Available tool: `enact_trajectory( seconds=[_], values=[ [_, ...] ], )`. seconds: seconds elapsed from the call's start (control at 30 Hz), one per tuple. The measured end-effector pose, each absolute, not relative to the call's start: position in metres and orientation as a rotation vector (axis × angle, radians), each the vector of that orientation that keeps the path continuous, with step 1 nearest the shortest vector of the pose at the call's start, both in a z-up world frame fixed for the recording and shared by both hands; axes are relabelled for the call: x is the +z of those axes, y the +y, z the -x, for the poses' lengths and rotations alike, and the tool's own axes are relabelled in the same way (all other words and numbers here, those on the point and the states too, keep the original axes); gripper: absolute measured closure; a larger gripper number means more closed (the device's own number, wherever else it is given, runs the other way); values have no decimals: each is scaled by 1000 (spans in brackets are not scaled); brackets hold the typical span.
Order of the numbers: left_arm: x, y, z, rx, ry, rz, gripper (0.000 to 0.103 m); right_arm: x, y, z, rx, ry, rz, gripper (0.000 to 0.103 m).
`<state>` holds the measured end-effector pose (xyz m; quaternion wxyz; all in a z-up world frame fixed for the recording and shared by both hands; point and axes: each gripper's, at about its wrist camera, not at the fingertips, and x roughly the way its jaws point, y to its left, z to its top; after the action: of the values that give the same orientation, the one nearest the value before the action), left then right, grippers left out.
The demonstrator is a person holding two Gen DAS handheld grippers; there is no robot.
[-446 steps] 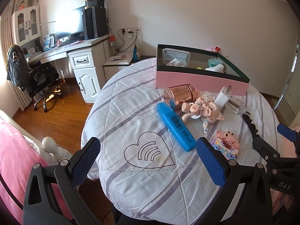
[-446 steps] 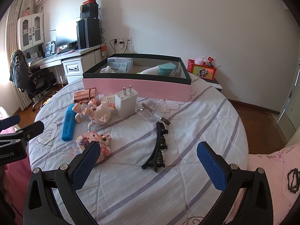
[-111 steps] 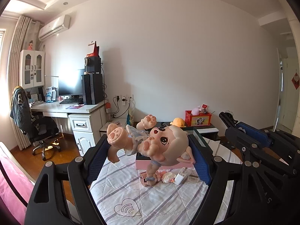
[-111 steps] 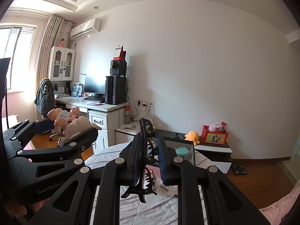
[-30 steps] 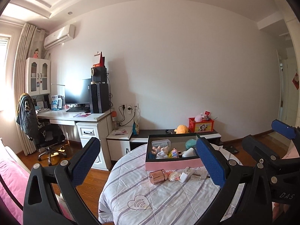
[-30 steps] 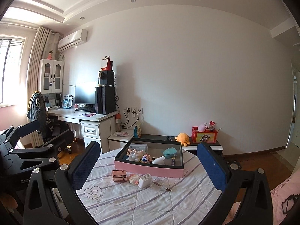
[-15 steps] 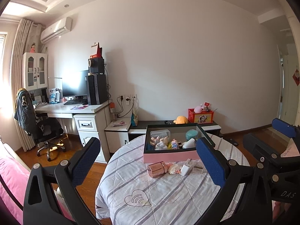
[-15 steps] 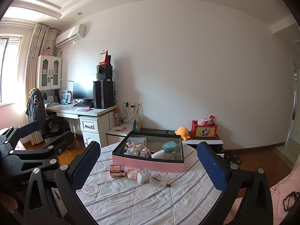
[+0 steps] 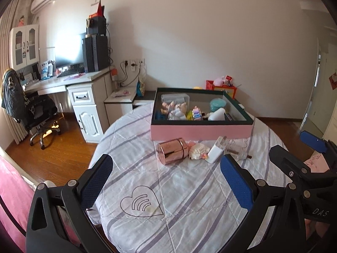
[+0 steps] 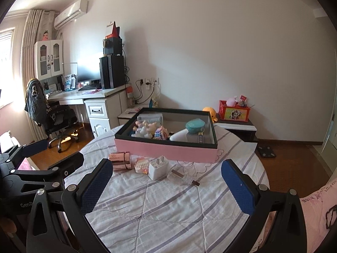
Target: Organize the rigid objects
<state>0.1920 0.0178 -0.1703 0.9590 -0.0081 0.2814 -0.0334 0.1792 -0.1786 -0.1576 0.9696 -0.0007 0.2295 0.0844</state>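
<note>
A pink box with a dark rim [image 9: 200, 131] [image 10: 168, 148] stands at the far side of the round table; it holds a pig doll, a block toy, a teal case and other items. In front of it lie a rose-gold canister [image 9: 172, 150] [image 10: 120, 160], a small white block model [image 9: 198, 151] [image 10: 141, 165], a white charger [image 9: 215, 152] [image 10: 158, 167] and a clear glass bottle [image 9: 237, 150] [image 10: 185, 177]. My left gripper [image 9: 166, 181] is open and empty above the near table. My right gripper [image 10: 166, 181] is open and empty too.
The round table has a striped white cloth [image 9: 179, 189] with a heart logo [image 9: 141, 203]. A desk [image 9: 80, 80] with a monitor and an office chair [image 9: 35, 111] stand at the left. A low cabinet [image 10: 236, 126] with a red box is behind the table.
Both grippers have come down and closer to the table. The box and the loose items now look larger. Both stay open and empty.
</note>
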Motion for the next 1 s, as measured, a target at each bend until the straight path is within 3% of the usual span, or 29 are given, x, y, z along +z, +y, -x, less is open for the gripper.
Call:
enact_trajectory(
  seconds=[0.4,0.8,0.9,1.0],
  values=[
    [-235,20,-282,-56,770,45,0,-226,-195,-248,143,660,-27,0],
    [-257,11,-343,17,868,144,0,-245,-212,-289,141,734,-56,0],
    [-259,13,-349,36,862,138,8,-246,-211,-293,149,744,-46,0],
    [-263,13,-350,16,866,152,34,-249,-209,-297,151,767,-43,0]
  ],
)
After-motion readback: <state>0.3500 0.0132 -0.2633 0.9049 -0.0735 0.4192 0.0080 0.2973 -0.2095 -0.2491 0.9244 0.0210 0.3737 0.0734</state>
